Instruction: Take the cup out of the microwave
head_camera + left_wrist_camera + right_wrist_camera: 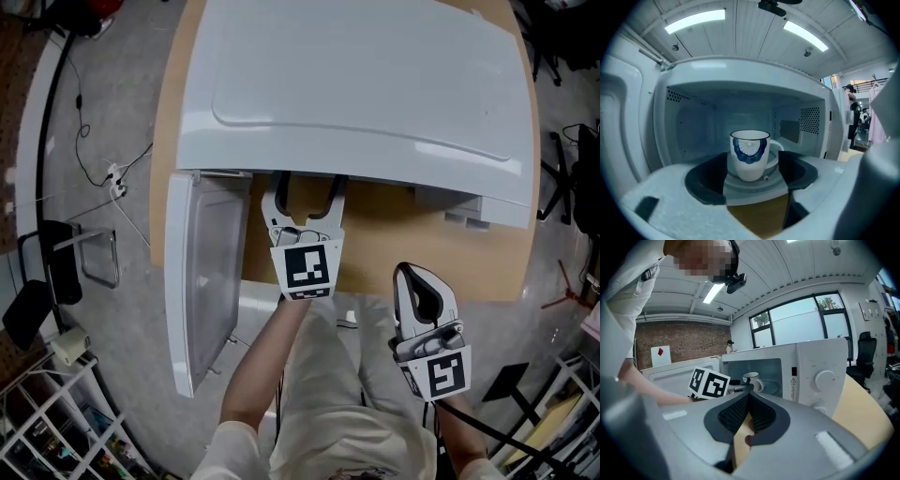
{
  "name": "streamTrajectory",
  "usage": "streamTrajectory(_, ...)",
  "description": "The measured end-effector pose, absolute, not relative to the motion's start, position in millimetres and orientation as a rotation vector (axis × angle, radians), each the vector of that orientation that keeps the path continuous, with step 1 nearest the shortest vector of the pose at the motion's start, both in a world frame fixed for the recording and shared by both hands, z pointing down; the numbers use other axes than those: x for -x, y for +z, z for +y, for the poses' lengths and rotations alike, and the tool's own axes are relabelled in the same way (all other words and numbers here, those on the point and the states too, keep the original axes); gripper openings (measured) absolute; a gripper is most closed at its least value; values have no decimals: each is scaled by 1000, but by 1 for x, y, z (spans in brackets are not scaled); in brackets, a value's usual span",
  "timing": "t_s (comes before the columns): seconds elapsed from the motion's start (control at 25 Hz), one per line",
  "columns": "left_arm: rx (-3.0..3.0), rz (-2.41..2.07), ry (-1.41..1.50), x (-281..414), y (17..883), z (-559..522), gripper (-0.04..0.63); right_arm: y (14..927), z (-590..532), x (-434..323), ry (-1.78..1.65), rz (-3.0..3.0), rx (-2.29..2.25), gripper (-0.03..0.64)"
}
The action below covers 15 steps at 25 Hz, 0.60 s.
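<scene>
Wooden table [403,246] | microwave [356,84] open | cup [749,154] inside | left gripper [306,192] spread wide | right gripper [412,277] closed

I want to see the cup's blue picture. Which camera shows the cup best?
The left gripper view: the cup stands whole inside the microwave. The right gripper view shows it tiny; the head view, not at all.

Bright ceiling strips [696,21] overhead — fisheye edges dark and bent.
</scene>
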<state>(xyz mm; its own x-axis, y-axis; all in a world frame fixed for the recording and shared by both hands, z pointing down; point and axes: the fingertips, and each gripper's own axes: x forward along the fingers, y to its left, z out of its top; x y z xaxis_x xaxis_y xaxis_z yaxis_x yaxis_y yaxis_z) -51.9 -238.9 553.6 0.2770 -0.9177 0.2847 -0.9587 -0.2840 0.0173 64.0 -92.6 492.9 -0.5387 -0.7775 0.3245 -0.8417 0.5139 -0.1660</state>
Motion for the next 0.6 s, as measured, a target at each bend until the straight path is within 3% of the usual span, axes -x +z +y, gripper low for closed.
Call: streamTrajectory(0.6, -2576, -1677, 228, 40, 554, -291, 394, 497, -80, -70, 503, -2521, -1372, 6)
